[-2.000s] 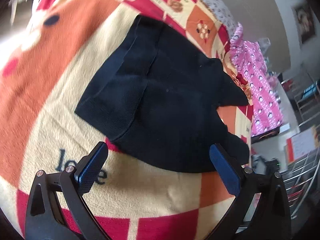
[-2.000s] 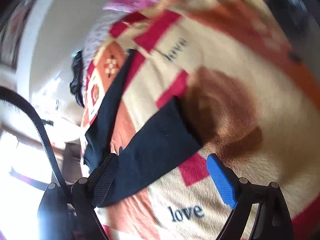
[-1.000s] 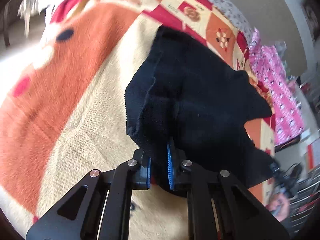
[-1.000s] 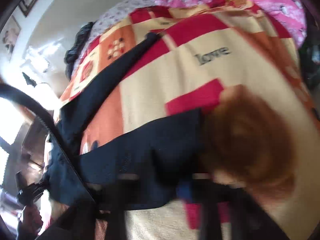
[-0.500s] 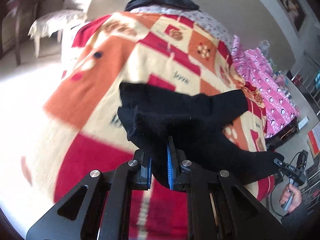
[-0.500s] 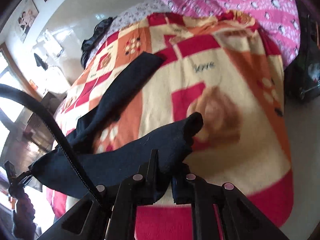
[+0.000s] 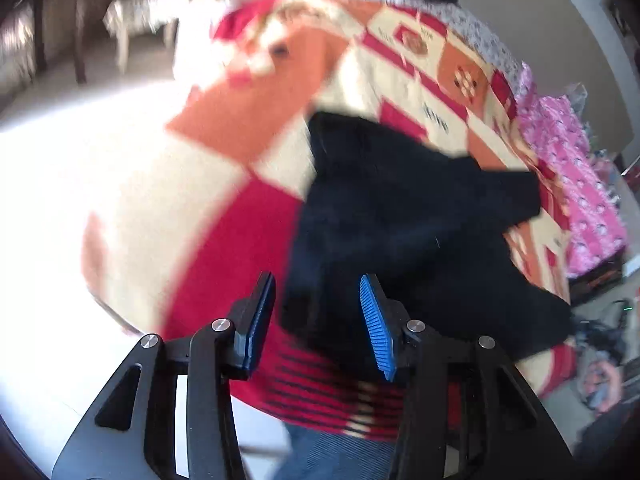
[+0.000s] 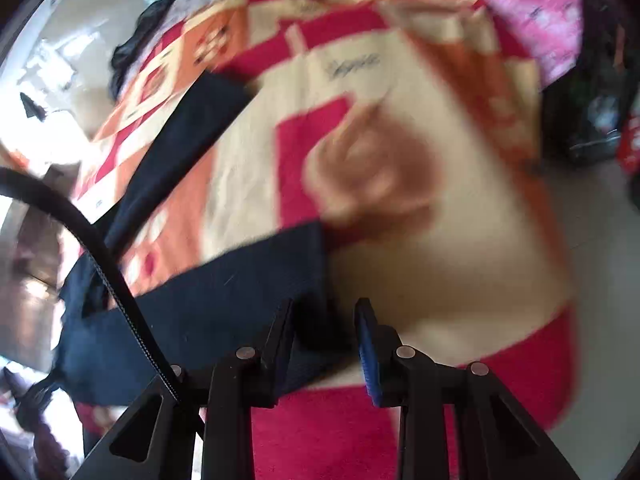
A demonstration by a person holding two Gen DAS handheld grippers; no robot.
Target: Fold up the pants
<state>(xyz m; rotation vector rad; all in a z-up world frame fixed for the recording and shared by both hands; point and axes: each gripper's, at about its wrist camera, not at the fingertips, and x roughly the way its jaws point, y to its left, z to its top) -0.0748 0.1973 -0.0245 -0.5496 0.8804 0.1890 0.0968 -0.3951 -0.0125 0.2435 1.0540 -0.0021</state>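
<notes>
Pants [image 7: 404, 216]: black, spread on blanket [image 7: 248, 248], blurred
Left gripper [image 7: 318, 322]: jaws apart, pants edge between the pads
Blanket: red, orange, cream checks

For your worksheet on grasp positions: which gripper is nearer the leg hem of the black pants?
Right. The right gripper sits open at the leg hem of the black pants; the left gripper sits open at their wider end.

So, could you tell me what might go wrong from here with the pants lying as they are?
The black pants lie at the blanket's near edge, so they may slide off. Both the left gripper and right gripper are open, so nothing holds them. One leg angles away from the other, so the fold may come out uneven.
</notes>
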